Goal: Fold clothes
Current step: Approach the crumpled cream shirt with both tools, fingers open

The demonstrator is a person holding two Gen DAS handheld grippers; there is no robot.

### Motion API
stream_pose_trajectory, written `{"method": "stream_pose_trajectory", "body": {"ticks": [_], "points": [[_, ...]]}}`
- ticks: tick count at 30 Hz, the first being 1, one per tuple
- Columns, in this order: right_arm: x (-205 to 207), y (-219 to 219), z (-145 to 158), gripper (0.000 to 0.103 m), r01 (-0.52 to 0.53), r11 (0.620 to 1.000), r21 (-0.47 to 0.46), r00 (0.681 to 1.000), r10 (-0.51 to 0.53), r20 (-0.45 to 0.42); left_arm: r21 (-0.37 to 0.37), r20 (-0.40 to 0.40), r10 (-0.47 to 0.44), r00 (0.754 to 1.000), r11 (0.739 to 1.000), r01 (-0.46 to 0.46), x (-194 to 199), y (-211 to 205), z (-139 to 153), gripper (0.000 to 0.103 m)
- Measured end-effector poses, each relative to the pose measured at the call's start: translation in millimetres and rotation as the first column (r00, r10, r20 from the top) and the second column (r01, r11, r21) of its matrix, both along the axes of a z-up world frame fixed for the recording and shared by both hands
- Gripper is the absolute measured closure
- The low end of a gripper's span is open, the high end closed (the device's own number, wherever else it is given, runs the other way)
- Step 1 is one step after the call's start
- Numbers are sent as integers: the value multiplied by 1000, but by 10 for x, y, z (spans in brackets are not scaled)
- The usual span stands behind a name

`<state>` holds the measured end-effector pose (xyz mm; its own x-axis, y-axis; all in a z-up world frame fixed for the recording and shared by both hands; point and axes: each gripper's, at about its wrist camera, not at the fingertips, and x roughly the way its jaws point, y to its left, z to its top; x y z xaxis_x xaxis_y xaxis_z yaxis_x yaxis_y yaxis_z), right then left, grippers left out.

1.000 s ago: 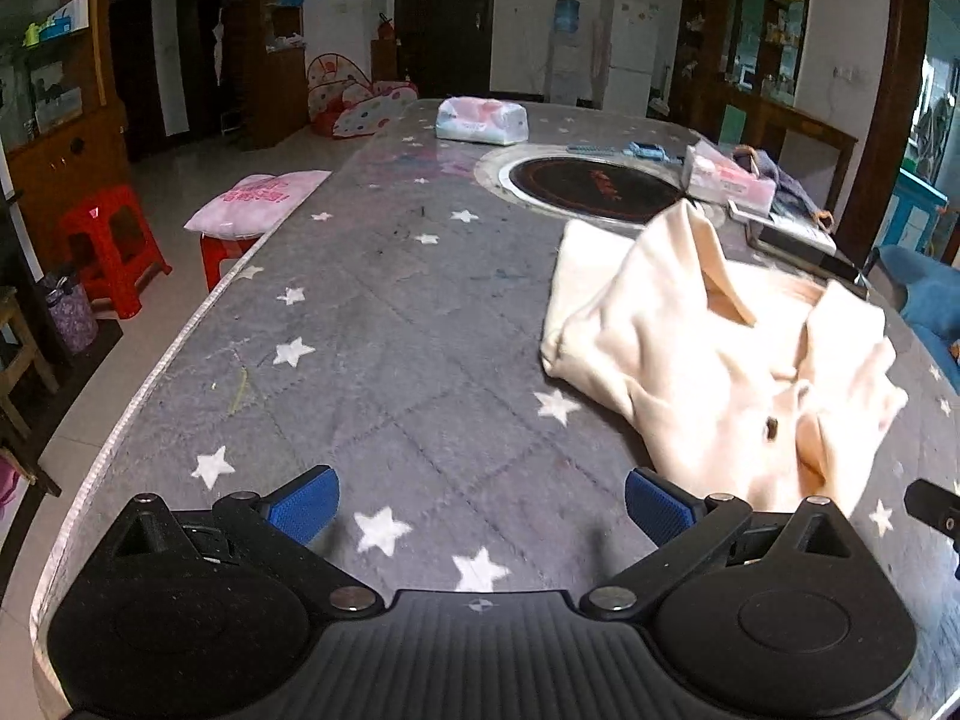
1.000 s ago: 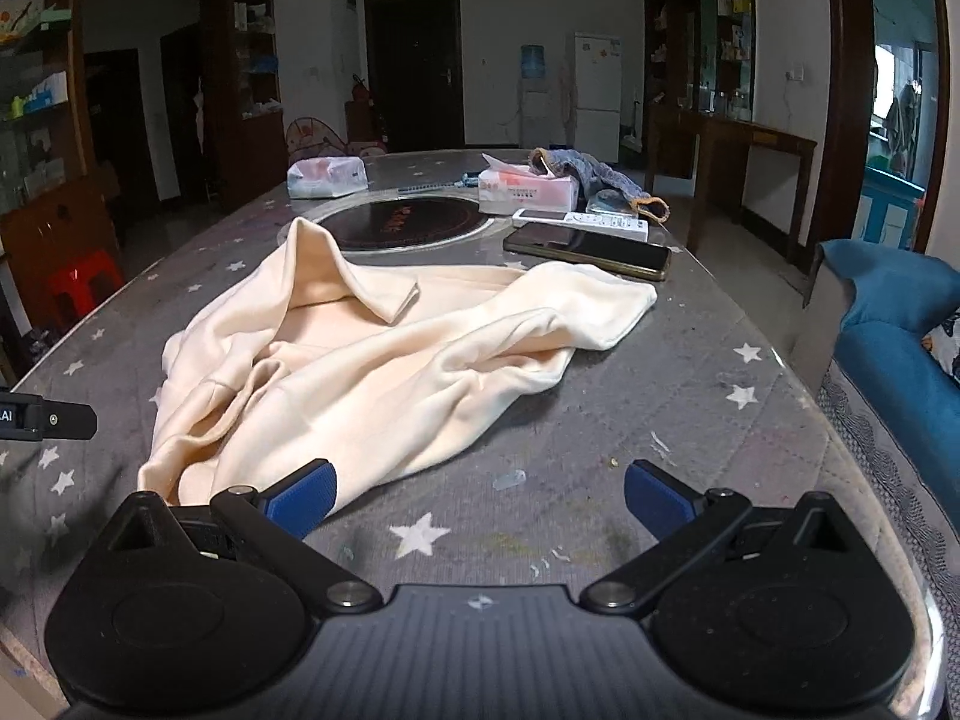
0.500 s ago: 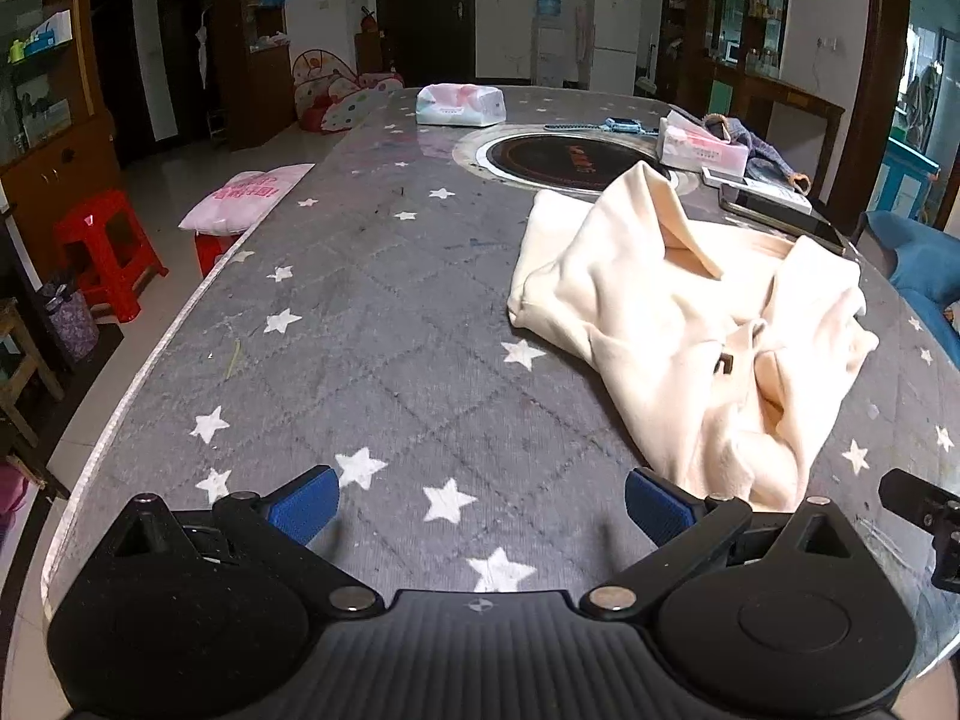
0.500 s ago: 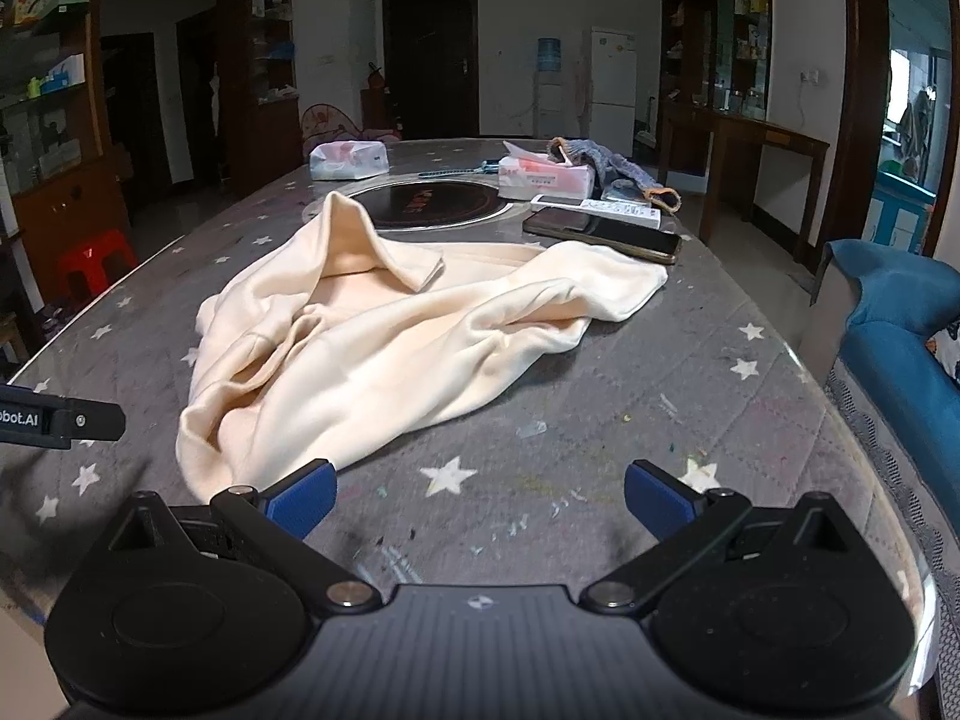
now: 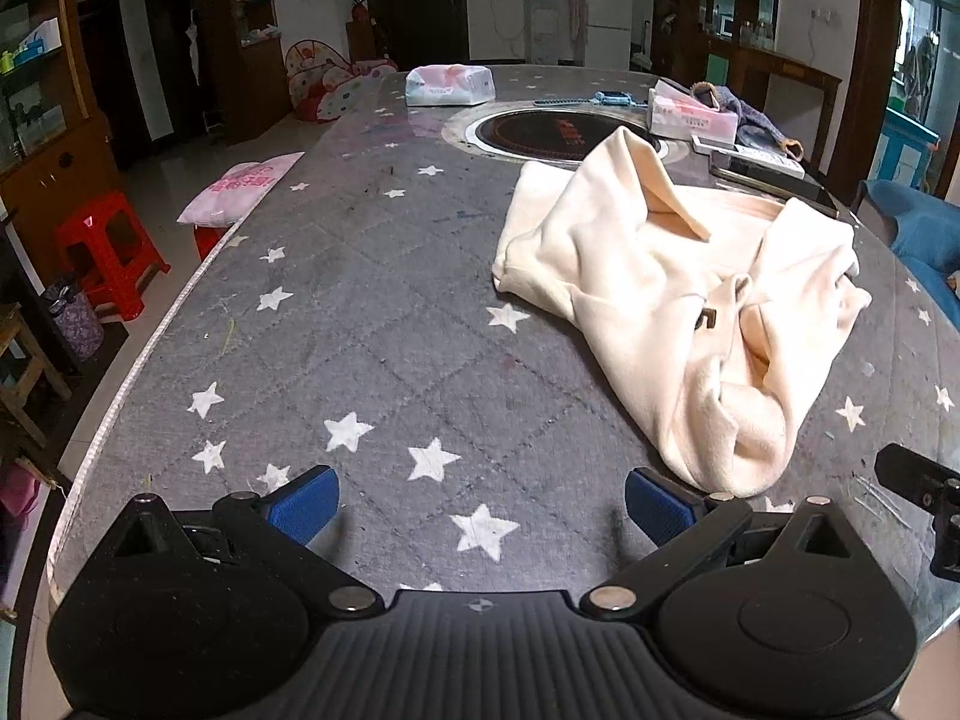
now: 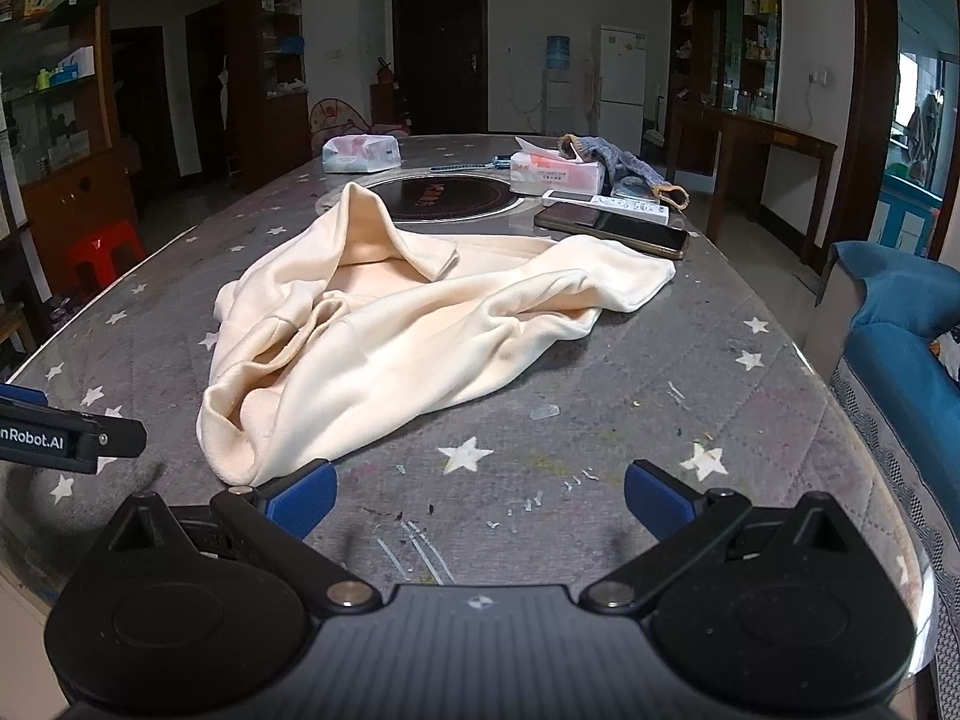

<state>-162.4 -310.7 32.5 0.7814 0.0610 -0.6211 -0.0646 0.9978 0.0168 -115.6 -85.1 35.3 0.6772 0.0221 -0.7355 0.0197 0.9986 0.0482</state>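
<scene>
Both tools wide open and empty over the near edge of the table [image 5: 372, 312]: left tool [image 5: 480, 507] just left of the near tip of the garment [image 5: 672, 300], right tool [image 6: 477, 501] with its left finger beside that same tip. Best to start by spreading, not folding: take the near bunched end with one tool and a far corner with the other, then pull flat toward bare cloth at left. Farther off, phone [image 6: 612, 228] and remote [image 6: 606, 204] touching or nearly touching the far hem, so no dragging that way.
</scene>
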Motion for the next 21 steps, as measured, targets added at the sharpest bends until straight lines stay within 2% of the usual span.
{"method": "stream_pose_trajectory", "body": {"ticks": [21], "points": [[117,55,-20,0,-22,1000,2,1000,22,-11,23,-17,-23,1000,999,23,125,-75,8,0]]}}
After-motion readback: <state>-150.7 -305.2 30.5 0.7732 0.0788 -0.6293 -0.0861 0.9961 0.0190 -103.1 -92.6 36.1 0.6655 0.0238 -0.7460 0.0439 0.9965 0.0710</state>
